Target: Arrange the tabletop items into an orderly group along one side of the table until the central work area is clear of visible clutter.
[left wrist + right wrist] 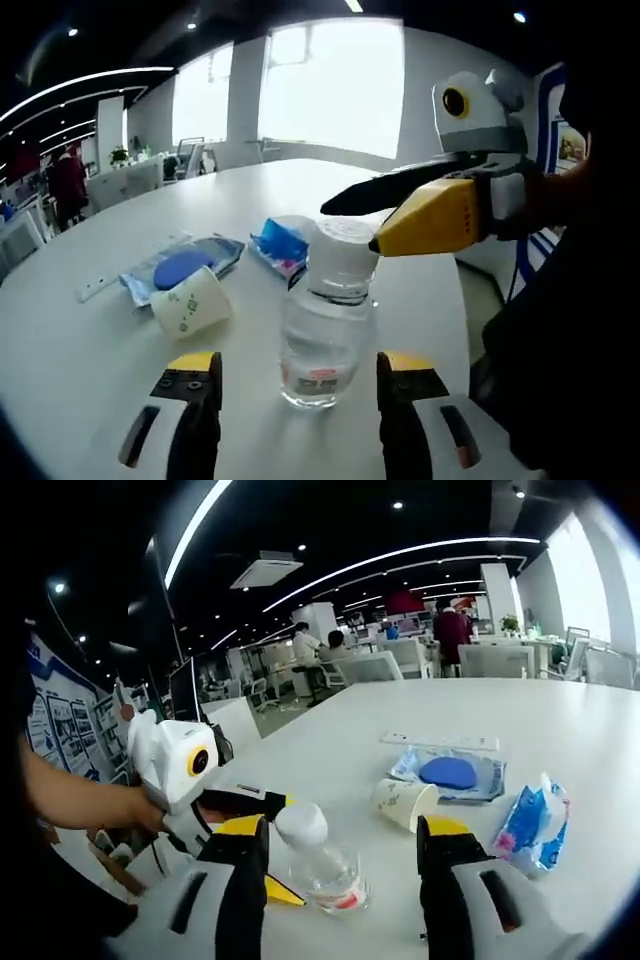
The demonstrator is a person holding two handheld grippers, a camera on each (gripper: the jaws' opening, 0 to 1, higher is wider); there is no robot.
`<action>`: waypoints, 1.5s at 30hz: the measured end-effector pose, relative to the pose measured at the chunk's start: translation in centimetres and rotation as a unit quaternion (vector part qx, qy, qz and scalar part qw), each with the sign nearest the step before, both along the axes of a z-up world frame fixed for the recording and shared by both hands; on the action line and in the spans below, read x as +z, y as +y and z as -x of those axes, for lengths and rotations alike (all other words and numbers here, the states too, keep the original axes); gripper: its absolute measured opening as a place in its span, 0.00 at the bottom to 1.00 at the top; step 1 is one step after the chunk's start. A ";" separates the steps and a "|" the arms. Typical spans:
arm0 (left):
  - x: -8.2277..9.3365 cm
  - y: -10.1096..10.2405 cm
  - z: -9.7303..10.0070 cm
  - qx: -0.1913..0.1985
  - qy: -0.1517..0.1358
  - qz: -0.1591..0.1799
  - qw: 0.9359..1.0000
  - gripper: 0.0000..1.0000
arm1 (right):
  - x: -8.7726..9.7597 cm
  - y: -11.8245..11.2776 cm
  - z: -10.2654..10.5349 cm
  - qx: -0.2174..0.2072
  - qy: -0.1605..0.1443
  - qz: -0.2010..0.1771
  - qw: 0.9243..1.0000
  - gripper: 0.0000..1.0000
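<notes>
The large white oval table point(90, 330) carries a clear plastic water bottle with white cap point(325, 330), a tipped white paper cup point(192, 305), a blue-lidded wipes packet point(180, 268), a blue tissue pack point(282, 243), and a flat white strip point(100, 288).

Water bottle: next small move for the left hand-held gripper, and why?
Probably close the left hand-held gripper on the water bottle. The bottle stands upright between its open jaws, untouched, while the right hand-held gripper sits at the cap, so a grasp of the body looks like the step before moving it to the table's side.
</notes>
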State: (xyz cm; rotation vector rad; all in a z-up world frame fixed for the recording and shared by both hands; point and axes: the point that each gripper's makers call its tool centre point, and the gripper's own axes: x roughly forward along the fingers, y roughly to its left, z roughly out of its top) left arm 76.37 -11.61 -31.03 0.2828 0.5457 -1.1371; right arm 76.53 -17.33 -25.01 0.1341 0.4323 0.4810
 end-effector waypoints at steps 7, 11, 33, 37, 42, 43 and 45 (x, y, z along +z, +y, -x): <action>0.6 0.7 0.4 0.003 -0.001 -0.001 1.000 0.68 | -0.4 -1.6 0.4 -0.015 0.006 0.005 1.000 0.62; 1.0 0.9 0.8 0.003 -0.005 -0.003 1.000 0.69 | -0.1 -1.4 0.3 -0.016 0.002 0.004 1.000 0.62; 1.5 2.2 1.6 0.020 -0.010 -0.003 1.000 0.70 | -0.2 3.9 -0.7 0.036 -0.001 0.013 0.999 0.40; 1.2 2.7 1.7 0.024 -0.008 -0.008 1.000 0.70 | -0.5 4.1 -0.7 0.042 -0.001 0.020 0.999 0.33; 0.9 3.0 2.0 0.026 -0.003 -0.009 1.000 0.70 | -1.0 4.4 -0.5 0.052 0.001 0.038 0.998 0.21; 0.8 3.1 2.1 0.026 -0.003 -0.011 1.000 0.70 | -0.9 4.4 -0.5 0.051 -0.001 0.038 0.998 0.21; 0.6 3.2 2.1 0.025 -0.002 -0.013 1.000 0.70 | -1.0 4.3 -0.5 0.052 -0.001 0.040 0.998 0.21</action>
